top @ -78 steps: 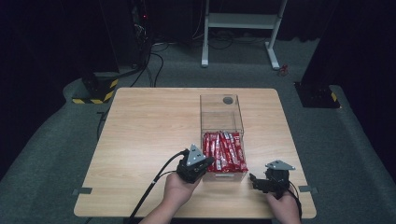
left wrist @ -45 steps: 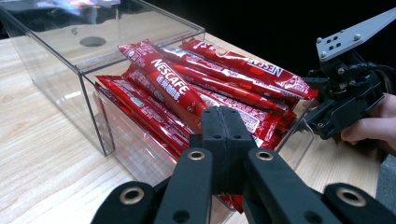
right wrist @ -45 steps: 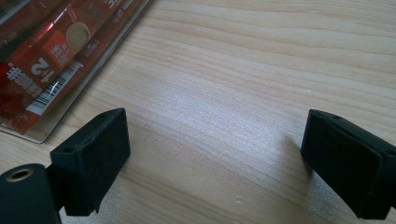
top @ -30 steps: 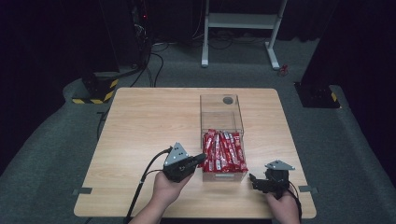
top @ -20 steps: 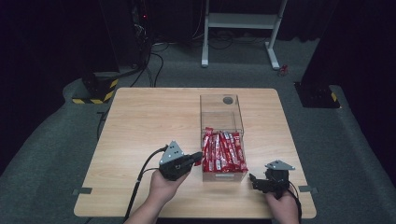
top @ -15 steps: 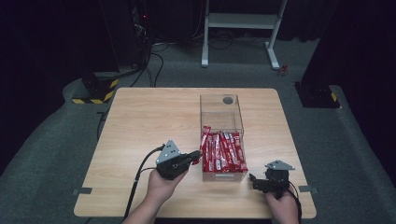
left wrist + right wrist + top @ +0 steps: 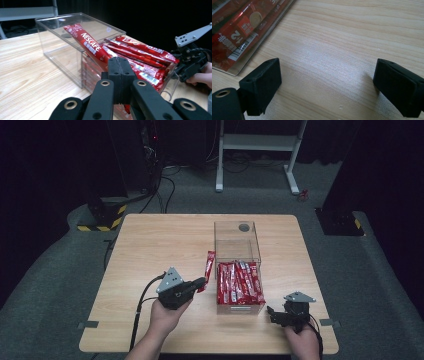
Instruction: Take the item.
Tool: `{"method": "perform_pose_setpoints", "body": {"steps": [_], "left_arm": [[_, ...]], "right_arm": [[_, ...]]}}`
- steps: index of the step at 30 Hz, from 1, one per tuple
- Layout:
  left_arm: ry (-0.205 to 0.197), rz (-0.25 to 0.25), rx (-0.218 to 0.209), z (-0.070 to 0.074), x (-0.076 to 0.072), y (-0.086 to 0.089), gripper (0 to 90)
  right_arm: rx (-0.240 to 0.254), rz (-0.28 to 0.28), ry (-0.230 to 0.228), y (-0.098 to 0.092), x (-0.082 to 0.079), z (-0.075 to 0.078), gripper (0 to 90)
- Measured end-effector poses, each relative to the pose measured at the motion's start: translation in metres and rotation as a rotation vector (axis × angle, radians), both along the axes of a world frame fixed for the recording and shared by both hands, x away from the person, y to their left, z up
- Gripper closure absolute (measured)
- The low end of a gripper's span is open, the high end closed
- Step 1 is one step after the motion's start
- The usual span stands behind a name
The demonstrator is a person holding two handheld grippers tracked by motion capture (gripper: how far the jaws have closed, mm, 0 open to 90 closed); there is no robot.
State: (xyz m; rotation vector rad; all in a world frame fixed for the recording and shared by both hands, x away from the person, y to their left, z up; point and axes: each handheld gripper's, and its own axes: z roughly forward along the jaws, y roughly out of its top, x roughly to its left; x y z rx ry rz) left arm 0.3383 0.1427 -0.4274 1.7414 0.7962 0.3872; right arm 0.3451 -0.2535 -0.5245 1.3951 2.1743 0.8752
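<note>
Now left tongs (image 7: 200,283) (clamping one sachet (image 7: 207,270)) have drawn it clear of box (image 7: 239,265).

From the high view we see the counter (image 7: 165,245) evenly lit from above, while the room around it sinks into near black; shadows under things stay small and soft. In the left gripper view the clear box (image 7: 75,32) catches pale glare on its top, and the near claw (image 7: 121,82) looks soft and out of focus. In the right gripper view a whitish sheen lies on the wood, and the close pads blur at their edges.
</note>
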Motion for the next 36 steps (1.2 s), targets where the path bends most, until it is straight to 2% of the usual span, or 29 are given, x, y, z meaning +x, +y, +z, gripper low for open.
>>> {"method": "perform_pose_setpoints", "body": {"steps": [20,29,36], "left_arm": [[-0.003,0.109,-0.003,-0.004,0.009,0.043,90.0],[0.009,0.145,-0.010,-0.007,0.013,0.054,90.0],[0.019,0.162,0.007,-0.013,0.018,0.058,90.0]], "right_arm": [[0.002,0.000,0.001,0.000,0.000,0.000,8.0],[0.001,0.001,0.001,0.000,0.000,0.000,8.0],[0.003,-0.001,0.002,0.000,0.000,0.000,7.9]]}}
